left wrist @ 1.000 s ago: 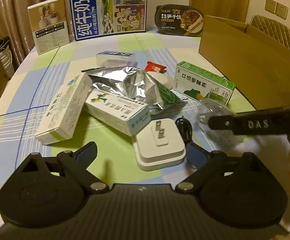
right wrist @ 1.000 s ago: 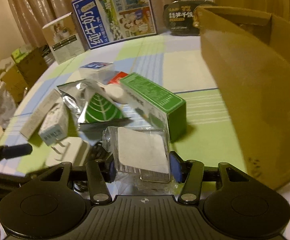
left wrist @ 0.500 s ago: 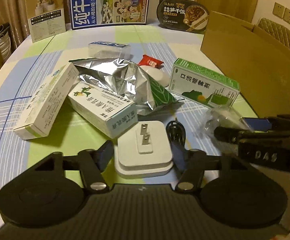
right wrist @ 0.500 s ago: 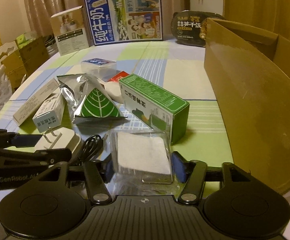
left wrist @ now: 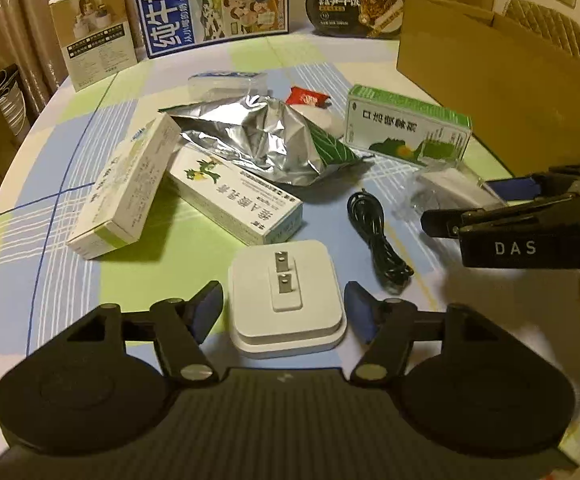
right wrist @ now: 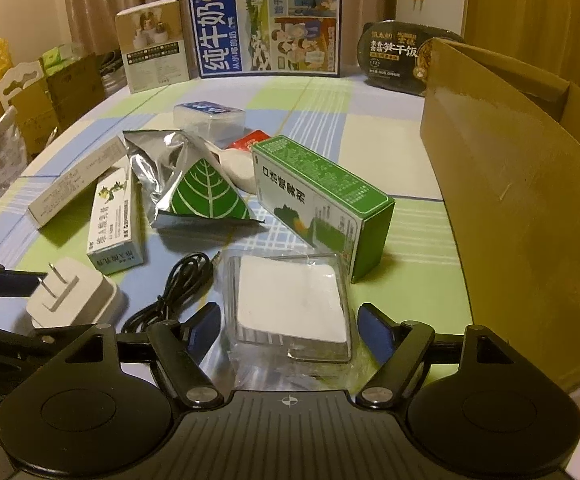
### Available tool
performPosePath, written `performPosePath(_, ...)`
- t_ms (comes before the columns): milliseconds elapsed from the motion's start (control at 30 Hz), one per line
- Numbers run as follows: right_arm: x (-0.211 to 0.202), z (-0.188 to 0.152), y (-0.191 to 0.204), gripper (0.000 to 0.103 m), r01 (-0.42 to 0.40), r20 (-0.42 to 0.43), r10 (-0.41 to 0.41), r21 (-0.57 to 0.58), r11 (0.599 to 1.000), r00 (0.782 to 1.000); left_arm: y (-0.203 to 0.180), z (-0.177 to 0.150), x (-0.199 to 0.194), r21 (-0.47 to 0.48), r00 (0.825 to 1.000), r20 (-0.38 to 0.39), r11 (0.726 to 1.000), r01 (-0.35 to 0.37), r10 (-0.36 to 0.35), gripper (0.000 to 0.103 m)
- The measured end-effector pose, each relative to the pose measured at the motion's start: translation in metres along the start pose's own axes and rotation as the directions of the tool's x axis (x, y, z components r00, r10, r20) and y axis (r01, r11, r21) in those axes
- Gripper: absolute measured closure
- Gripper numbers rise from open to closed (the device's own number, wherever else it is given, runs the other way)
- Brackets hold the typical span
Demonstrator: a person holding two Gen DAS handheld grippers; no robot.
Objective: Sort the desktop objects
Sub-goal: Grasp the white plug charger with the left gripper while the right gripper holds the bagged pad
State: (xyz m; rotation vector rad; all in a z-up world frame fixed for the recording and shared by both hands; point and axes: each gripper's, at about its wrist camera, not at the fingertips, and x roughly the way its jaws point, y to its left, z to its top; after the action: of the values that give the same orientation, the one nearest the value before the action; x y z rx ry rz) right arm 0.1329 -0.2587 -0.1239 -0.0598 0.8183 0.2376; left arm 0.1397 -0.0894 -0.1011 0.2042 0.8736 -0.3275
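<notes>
Grasping is the step in hand near the desk's front edge. Left gripper (left wrist: 284, 312), jaws just opening, straddles the white charger (left wrist: 286, 300) unclenched; right gripper (right wrist: 290, 326), also opening, brackets the clear packet (right wrist: 290, 304) without pressing. Next, I judge, both must close squarely.

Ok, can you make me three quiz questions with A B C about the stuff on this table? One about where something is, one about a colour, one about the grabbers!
1. Where is the black cable?
A. right of the white plug
B. inside the cardboard box
C. on top of the foil bag

2. What colour is the leaf on the foil bag?
A. red
B. green
C. yellow

3. How is the left gripper?
A. shut tight with nothing in it
B. squeezing the cable
C. open around the plug

Answers: 1 A, the cable lies on the table beside the plug. 2 B, the leaf is green with white veins. 3 C, gaps show between both pads and the plug.
</notes>
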Motion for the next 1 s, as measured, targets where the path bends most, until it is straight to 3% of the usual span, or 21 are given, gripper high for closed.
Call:
performPosePath(367, 0.007, 0.000, -0.008, 0.027, -0.030, 0.003, 0.029, 0.087, 0.996, 1.000, -0.003, -0.005, 0.007, 0.000, 1.000, -0.017, 1.000, -0.018, 0.018, 0.042)
performPosePath(433, 0.006, 0.000, -0.007, 0.033, -0.024, 0.006, 0.024, 0.083, 0.996, 1.000, -0.003, -0.005, 0.007, -0.010, 1.000, -0.016, 1.000, -0.018, 0.017, 0.042)
performPosePath(467, 0.005, 0.000, -0.007, 0.044, -0.023, 0.008, 0.022, 0.078, 0.997, 1.000, -0.003, -0.005, 0.007, -0.013, 1.000, -0.016, 1.000, -0.017, 0.017, 0.042)
performPosePath(500, 0.005, 0.000, -0.006, 0.048, -0.012, 0.010, 0.011, 0.067, 0.998, 1.000, -0.003, -0.004, 0.007, -0.015, 1.000, -0.016, 1.000, -0.017, 0.016, 0.042)
performPosePath(1000, -0.019, -0.002, 0.004, 0.050, -0.001, 0.078, -0.001, 0.018, 1.000, 0.997, 0.003, -0.003, -0.004, -0.070, 1.000, 0.013, 0.998, -0.007, 0.008, 0.042)
